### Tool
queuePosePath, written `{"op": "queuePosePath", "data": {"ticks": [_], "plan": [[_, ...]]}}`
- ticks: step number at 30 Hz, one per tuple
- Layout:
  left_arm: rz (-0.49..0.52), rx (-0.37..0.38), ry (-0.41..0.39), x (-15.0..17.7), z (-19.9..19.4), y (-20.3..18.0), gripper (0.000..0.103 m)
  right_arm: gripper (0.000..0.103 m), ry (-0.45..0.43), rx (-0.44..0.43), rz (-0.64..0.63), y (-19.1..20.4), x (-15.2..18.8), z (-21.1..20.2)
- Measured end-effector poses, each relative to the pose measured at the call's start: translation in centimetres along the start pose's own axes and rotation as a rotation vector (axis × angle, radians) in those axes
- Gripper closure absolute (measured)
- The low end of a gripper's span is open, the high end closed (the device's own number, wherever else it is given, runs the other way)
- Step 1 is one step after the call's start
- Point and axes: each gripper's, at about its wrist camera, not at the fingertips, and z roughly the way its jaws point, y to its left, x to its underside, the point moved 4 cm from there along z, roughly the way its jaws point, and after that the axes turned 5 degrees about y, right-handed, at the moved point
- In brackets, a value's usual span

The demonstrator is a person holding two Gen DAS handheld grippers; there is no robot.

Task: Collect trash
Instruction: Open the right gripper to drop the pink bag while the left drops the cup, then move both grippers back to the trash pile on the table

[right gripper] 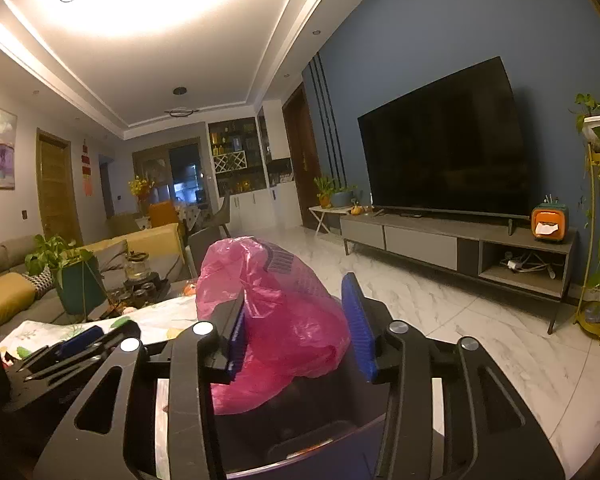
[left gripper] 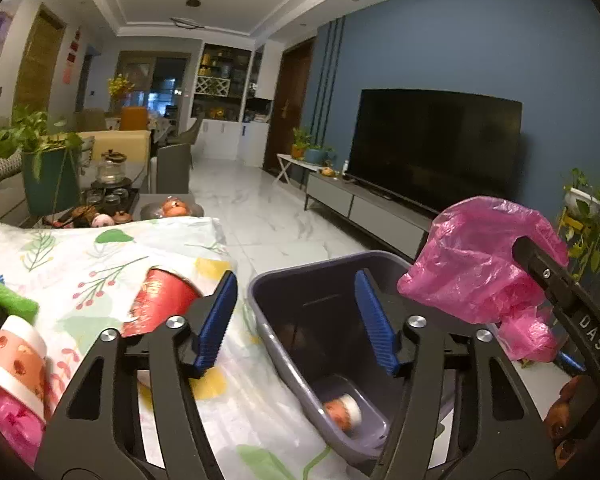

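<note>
Left wrist view: left gripper (left gripper: 296, 320) spread apart, empty, above grey bin (left gripper: 276, 344) beside floral tablecloth (left gripper: 100, 256); red cup (left gripper: 160, 300) lying there. Right wrist view: right gripper (right gripper: 296, 332) parted around pink plastic bag (right gripper: 276, 312), grip unclear.

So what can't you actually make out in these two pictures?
- Bin contents: in the left wrist view the left gripper covers part of its floor; only one small cup shows.
- Pink bag: whether the right gripper pinches it; in the right wrist view the bag hides the pads' contact.
- Red cup: blurred print, partly behind a finger.
- Items at the left edge: cut off.
</note>
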Motion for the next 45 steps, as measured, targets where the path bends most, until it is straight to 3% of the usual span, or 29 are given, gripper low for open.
{"op": "queuePosePath", "data": {"ticks": [4,7,11,13,16,24,31,35,45], "plan": [[0.001,-0.028,-0.015,0.1,-1.1,0.5,0.035,0.036,0.050,0.003,-0.026,0.7,0.6,0.9],[0.003,-0.046,-0.022,0.3,-1.8,0.9,0.031,0.019,0.152,0.047,-0.072,1.4,1.6,2.5],[-0.011,-0.068,-0.014,0.8,-2.6,1.8,0.029,0.016,0.274,0.106,-0.125,2.0,3.1,4.1],[-0.016,-0.071,-0.013,0.9,-3.0,2.1,0.029,0.015,0.278,0.105,-0.123,2.1,3.4,4.0],[-0.020,-0.085,-0.017,1.1,-3.9,2.5,0.029,0.007,0.287,0.172,-0.161,2.1,3.9,3.9],[-0.051,-0.119,-0.024,2.0,-6.9,3.8,0.028,0.006,0.352,0.271,-0.219,1.2,6.2,4.1],[-0.084,-0.164,-0.051,3.0,-10.4,5.5,0.026,0.006,0.381,0.196,-0.150,0.5,7.0,2.2],[-0.097,-0.216,-0.058,3.6,-12.4,6.9,0.025,0.006,0.307,0.086,-0.074,0.8,6.4,-0.3],[-0.153,-0.375,-0.084,6.0,-18.7,12.0,0.024,0.006,0.094,-0.119,-0.028,4.5,5.0,-6.3]]}}
